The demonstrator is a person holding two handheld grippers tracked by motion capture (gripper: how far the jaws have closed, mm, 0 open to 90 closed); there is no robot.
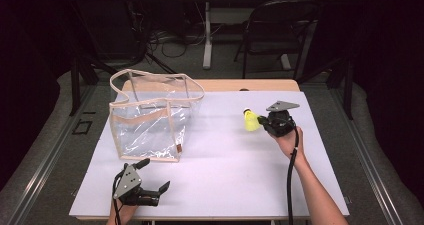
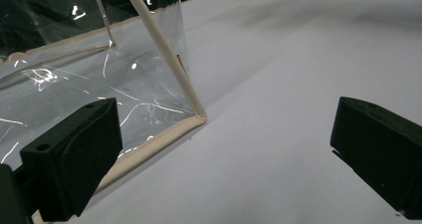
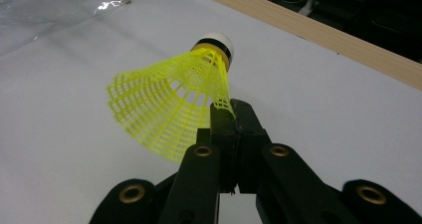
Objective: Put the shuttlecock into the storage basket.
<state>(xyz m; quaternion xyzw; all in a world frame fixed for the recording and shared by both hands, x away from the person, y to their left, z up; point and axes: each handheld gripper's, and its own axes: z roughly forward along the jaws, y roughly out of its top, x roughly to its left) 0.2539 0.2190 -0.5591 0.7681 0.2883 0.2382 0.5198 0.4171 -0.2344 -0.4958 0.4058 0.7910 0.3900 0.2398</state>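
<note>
Above the white table (image 1: 210, 175), yellow shuttlecock (image 3: 169, 109) skirt-edge clamped in right gripper (image 3: 233, 115), cork end outward.

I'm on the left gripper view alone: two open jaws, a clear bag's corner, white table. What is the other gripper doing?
Observer: The right gripper is shut on a yellow shuttlecock, pinching the skirt's edge.
Operator: Where is it relative to the bag?
Observer: In the high view it is to the right of the clear bag, apart from it.
Operator: Is the bag open on top?
Observer: Yes, it stands upright with its mouth open.
</note>
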